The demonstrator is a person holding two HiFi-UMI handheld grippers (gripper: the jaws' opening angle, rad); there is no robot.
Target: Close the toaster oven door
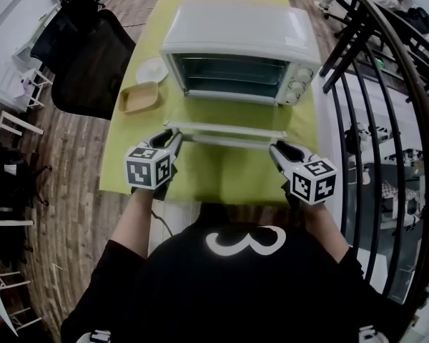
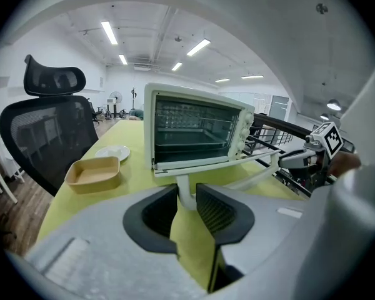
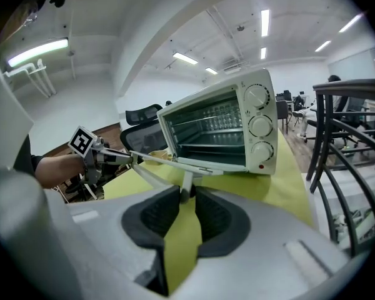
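A white toaster oven (image 1: 239, 38) stands on the green table (image 1: 222, 174) with its glass door (image 1: 229, 123) hanging open toward me, tilted a little above flat. The door's white handle bar (image 1: 232, 141) runs along its front edge. My left gripper (image 1: 173, 140) is shut on the handle's left post (image 2: 184, 189), which sits between its dark pads. At the other end my right gripper (image 1: 277, 151) is shut on the right post (image 3: 186, 186). The oven (image 2: 197, 130) (image 3: 225, 127) shows an empty rack inside.
A tan tray (image 1: 139, 97) and a white plate (image 1: 151, 70) lie left of the oven. A black office chair (image 1: 93, 56) stands beyond the table's left side. A dark metal railing (image 1: 386, 84) runs along the right.
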